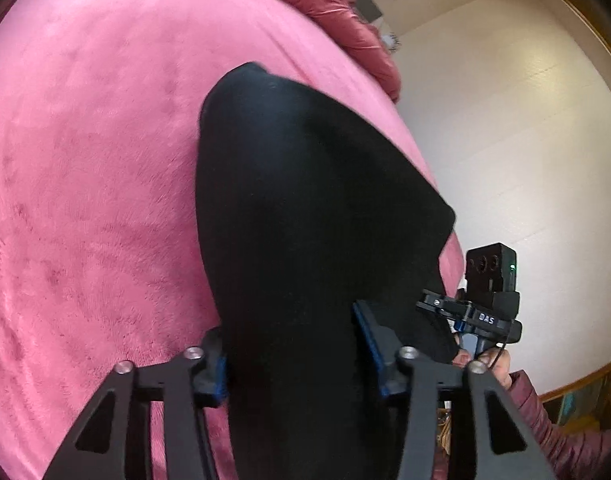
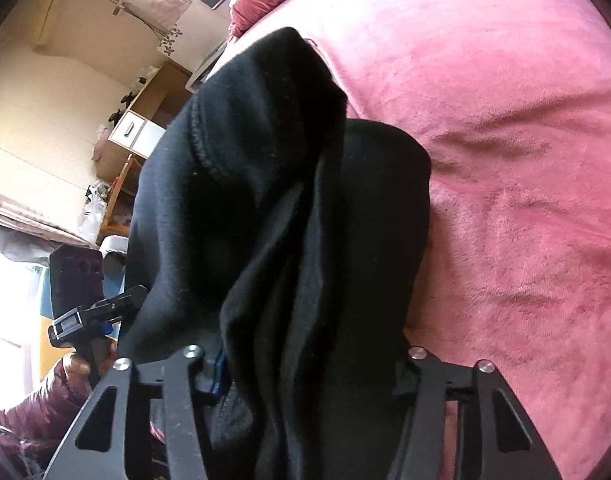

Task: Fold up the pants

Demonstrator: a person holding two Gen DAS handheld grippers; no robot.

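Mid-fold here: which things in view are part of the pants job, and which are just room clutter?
Job: pants, left gripper, right gripper, pink blanket under the pants.

Lying about: pillow, drawer unit, plastic bag.

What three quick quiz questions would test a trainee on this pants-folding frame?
1. True or false: the black pants lie flat and untouched on the pink blanket.
2. What does the left gripper have between its fingers?
3. Multiple choice: in the left wrist view, the right gripper appears A) at the near right, by the bed's edge; B) far across the blanket; C) not at all.

Key: 1 false, both grippers have cloth bunched between their fingers; 2 black pants fabric; 3 A.
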